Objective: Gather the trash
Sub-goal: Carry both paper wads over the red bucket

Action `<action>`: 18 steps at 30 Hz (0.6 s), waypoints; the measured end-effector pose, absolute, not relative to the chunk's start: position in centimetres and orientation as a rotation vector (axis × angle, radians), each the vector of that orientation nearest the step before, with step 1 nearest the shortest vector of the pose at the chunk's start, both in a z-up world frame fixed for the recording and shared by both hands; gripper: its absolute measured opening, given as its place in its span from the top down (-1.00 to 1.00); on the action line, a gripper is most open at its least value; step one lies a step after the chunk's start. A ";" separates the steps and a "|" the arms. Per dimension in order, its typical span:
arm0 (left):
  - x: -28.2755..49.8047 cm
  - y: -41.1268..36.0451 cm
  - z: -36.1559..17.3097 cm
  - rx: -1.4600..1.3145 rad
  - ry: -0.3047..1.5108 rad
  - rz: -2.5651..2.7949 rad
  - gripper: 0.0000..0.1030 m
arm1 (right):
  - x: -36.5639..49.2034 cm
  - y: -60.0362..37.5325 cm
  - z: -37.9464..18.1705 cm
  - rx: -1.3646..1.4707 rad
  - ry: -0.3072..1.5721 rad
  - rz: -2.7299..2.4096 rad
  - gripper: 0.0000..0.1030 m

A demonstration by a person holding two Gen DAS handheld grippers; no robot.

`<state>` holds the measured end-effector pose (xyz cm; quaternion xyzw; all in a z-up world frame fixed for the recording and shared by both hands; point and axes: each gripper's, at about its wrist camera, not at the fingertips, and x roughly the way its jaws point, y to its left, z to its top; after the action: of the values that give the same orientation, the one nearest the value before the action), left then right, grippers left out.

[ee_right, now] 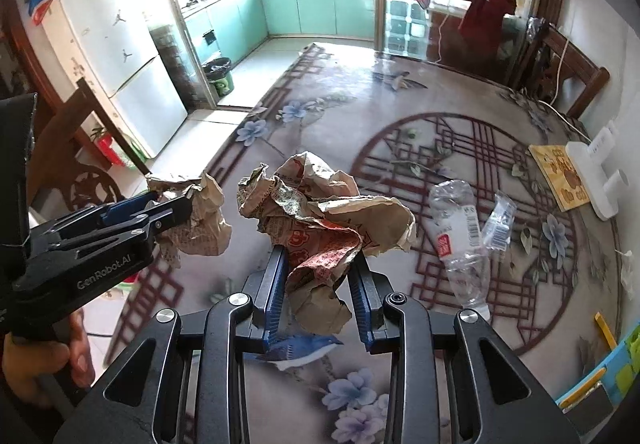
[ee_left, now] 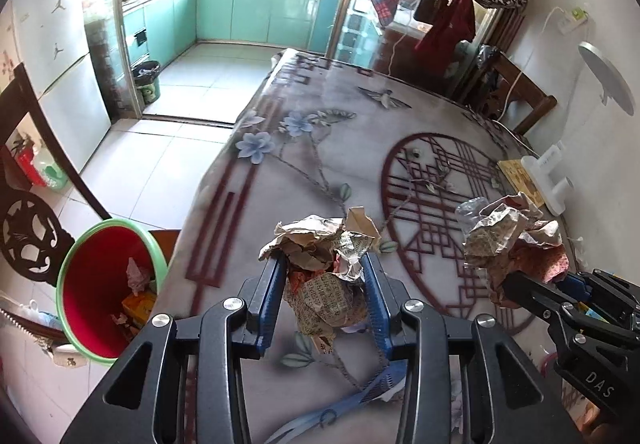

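So the big table with the flower-and-lattice printed cloth [ee_left: 320,147] fills most of both views, and both grippers are up above it near its left edge. Off that left edge, down on the floor, sits the red plastic bin with a green rim [ee_left: 102,284], already holding some paper scraps and a yellow box.

The left gripper [ee_left: 326,284] has its blue-padded jaws clamped on a crumpled wad of brownish printed newspaper [ee_left: 324,268], held clear of the tabletop, with the bin off to its left. The right gripper [ee_right: 320,284] is squeezed tight on its own bigger crumpled ball of newspaper with red print [ee_right: 324,215], also lifted off the cloth. From the right wrist view you can see the left one beside it on the left, with the person's hand [ee_right: 36,368] wrapped around the handle.

Still lying on the table toward the right side of the round lattice print: a squashed clear plastic bottle with a red label [ee_right: 460,236] and, just beside it, a small crumpled clear wrapper [ee_right: 498,222]. Near the right edge there's a white plastic block-shaped gadget [ee_right: 596,171] touching a yellow printed card [ee_right: 560,175]. A blue paper scrap [ee_right: 304,348] lies right under the right gripper.
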<state>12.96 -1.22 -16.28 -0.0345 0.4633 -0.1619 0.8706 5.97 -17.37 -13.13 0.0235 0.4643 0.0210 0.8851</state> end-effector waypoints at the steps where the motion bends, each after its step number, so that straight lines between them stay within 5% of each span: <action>1: 12.9 -0.9 -16.3 -0.076 0.969 -0.334 0.29 | 6.1 -17.0 -13.1 0.043 0.965 0.049 0.43; 18: 13.3 5.2 -15.5 -0.122 0.937 -0.245 0.29 | 8.1 -11.6 -13.0 -0.011 0.959 0.135 0.42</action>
<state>13.26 5.22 -15.55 -0.0586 0.4499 -0.1176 0.8833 8.06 -11.63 -12.99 -0.0051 0.4611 0.0647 0.8850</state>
